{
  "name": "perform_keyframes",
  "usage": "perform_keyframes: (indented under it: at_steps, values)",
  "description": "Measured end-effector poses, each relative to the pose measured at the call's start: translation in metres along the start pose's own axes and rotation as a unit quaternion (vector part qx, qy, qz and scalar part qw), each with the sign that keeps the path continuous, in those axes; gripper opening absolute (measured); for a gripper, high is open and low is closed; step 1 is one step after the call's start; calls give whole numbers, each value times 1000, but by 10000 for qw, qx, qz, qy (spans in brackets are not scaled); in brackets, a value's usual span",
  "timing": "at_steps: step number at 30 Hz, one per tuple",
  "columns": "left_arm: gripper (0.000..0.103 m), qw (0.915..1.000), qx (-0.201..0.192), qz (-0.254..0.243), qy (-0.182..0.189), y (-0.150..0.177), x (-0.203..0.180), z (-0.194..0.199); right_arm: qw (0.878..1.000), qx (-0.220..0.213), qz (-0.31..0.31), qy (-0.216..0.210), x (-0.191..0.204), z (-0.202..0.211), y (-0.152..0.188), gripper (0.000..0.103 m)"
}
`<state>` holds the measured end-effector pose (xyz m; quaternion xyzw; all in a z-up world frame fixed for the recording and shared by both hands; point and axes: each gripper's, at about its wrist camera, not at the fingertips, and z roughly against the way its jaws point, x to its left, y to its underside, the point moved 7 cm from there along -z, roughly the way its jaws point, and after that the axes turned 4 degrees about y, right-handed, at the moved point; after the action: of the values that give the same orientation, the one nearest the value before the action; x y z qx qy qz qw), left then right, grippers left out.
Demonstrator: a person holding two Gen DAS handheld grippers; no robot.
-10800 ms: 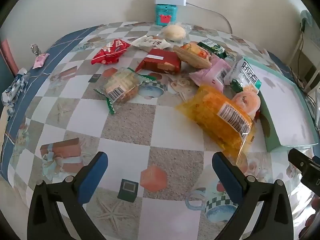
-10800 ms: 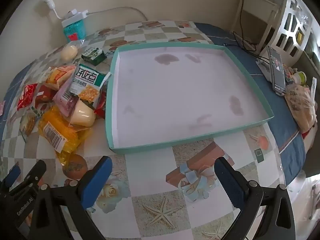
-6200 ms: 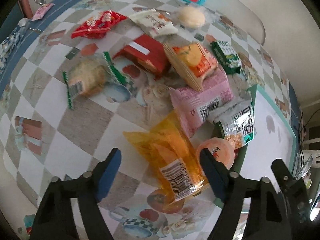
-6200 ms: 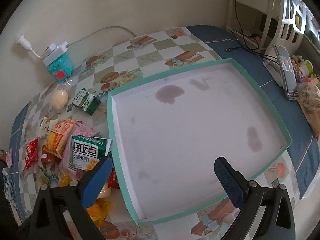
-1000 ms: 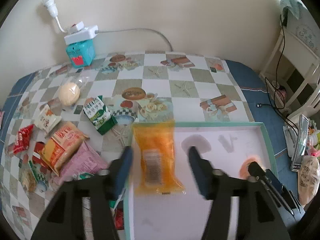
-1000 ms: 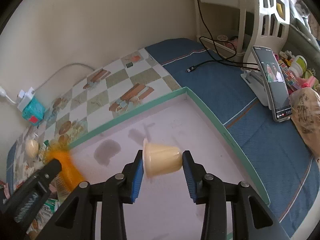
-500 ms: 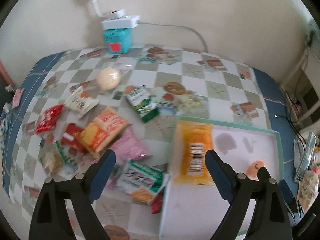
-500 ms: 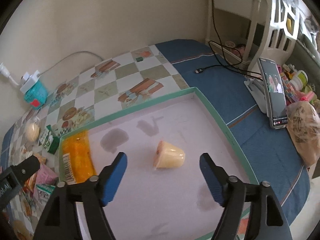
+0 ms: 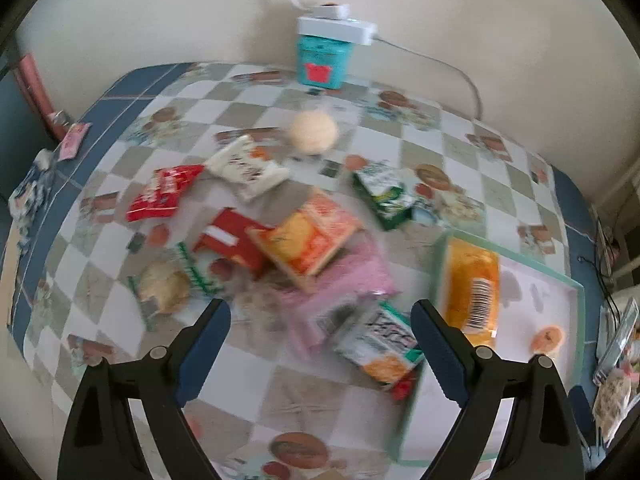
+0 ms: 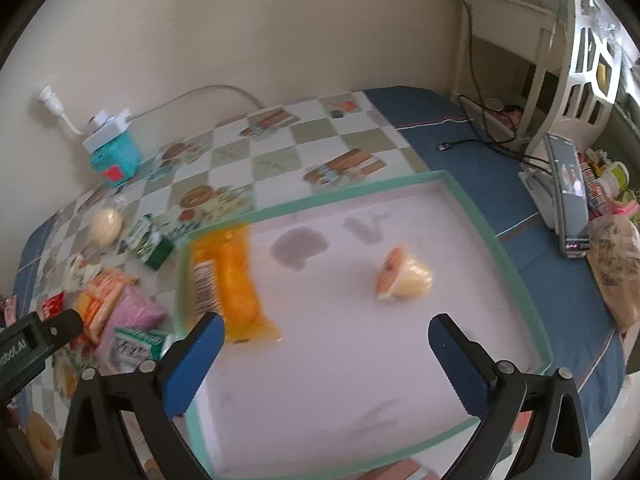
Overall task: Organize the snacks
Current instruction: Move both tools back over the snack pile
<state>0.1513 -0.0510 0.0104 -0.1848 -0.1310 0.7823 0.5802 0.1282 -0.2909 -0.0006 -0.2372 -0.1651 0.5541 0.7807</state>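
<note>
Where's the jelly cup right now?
In the right wrist view the jelly cup lies on its side inside the teal-rimmed tray, right of the orange packet and apart from it, ahead of the open right gripper.

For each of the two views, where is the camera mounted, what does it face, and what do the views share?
Left wrist: on the left gripper, angled down at loose packets on the checkered tablecloth; its open jaws show.
Right wrist: on the right gripper, angled down into the teal-rimmed tray; its open jaws and part of the left gripper show.
Shared: tray, orange packet, jelly cup, teal box.
</note>
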Motion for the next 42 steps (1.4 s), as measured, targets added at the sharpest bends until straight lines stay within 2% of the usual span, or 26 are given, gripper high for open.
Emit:
perform_keyframes:
  at_steps: [14, 22, 29, 35, 42]
  values:
    - [92, 9939, -328, 942, -462, -8, 114, 25, 9980, -22, 564, -271, 66, 21, 17, 103]
    - [92, 9844, -373, 1541, -763, -6, 177, 30, 9940, 182, 843, -670, 118, 21, 33, 103]
    - [92, 9755, -369, 1985, -872, -4, 225, 30, 9917, 317, 955, -802, 142, 19, 43, 103]
    - [92, 9720, -234, 2173, -867, 0, 244, 21, 9899, 417, 1057, -851, 155, 14, 49, 103]
    - [92, 9750, 124, 2134, -611, 6, 233, -7, 9896, 598, 1037, -797, 153, -4, 52, 103]
